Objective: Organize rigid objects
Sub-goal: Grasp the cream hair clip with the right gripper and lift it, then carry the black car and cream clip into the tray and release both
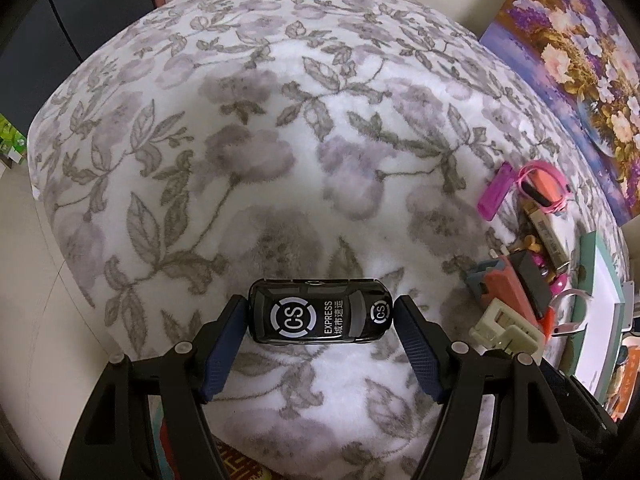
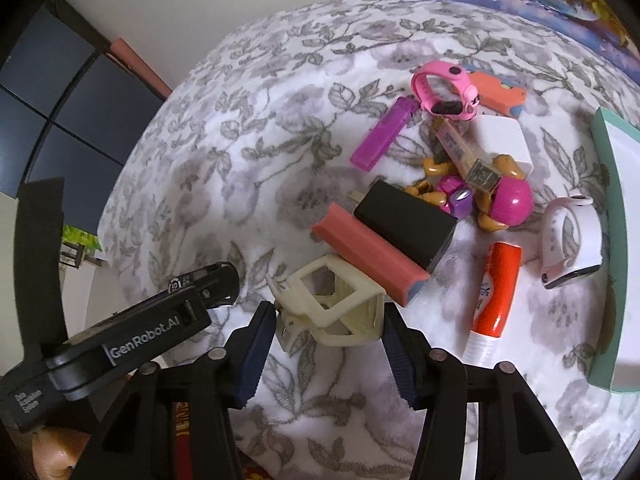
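My left gripper (image 1: 321, 312) is shut on a black toy car (image 1: 320, 312) marked "CS EXPRESS", held sideways over the floral blanket (image 1: 280, 140). In the right wrist view my right gripper (image 2: 329, 316) is closed around a cream hair claw clip (image 2: 332, 308) at the near edge of the pile. The left gripper with the car (image 2: 208, 280) shows at the left there. The pile holds a pink eraser block (image 2: 368, 252), a black charger (image 2: 404, 224), a purple lighter (image 2: 382, 138), a pink watch (image 2: 444, 90) and a glue stick (image 2: 496, 300).
A teal-rimmed white box (image 2: 608, 240) lies at the right edge of the blanket, next to a white watch (image 2: 572, 236). A floral painting (image 1: 568, 64) leans behind. A white block (image 2: 504, 140), an orange piece (image 2: 500, 94) and a magenta toy (image 2: 512, 200) lie in the pile.
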Demonstrator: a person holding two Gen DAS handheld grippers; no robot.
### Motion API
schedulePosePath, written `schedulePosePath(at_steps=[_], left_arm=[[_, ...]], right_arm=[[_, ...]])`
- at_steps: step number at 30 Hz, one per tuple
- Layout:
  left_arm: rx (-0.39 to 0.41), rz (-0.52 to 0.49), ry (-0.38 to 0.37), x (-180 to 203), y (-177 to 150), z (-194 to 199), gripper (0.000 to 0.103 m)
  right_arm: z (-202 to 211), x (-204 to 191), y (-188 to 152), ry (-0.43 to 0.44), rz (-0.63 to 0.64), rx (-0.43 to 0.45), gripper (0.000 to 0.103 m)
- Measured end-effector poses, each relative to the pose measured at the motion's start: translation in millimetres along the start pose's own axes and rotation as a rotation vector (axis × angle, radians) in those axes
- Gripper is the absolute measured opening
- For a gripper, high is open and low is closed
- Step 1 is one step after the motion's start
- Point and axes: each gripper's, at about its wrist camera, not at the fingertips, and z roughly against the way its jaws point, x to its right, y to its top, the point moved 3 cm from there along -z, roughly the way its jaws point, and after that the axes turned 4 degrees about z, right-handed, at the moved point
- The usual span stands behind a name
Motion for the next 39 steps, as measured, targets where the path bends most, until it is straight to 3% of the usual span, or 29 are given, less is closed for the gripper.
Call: schedulePosePath(at_steps=[7, 13, 17, 20, 23, 32, 39], left_arm=[[0.056, -0.031, 0.001, 18, 3, 29, 0.076], [0.091, -0.103, -0.019, 60, 9, 55, 0.076], [0.126, -0.174, -0.042, 101, 13, 77, 0.076], [0.144, -0.225, -0.052, 133, 10, 88, 0.076], [0.148, -0.303, -0.067, 176, 3, 92, 0.076], [0.092, -0.49, -0.081, 277, -32, 78, 0.076], [0.072, -0.588, -0.064, 331, -50, 52, 0.076]], right_arm=[[29, 11, 2, 0.023, -0.032, 0.06, 0.057], [65, 36, 9, 0.043, -0.107, 0.144, 0.057], [97, 64, 16, -0.044, -0.149, 0.225, 0.057], [119, 95, 19, -0.161, -0.191, 0.27, 0.057], [136, 126, 20, -0.24, -0.236, 0.286, 0.057], [169, 227, 4, -0.367, -0.447, 0.314, 0.057], [182, 281, -10, -0.439, -0.562, 0.327, 0.057]])
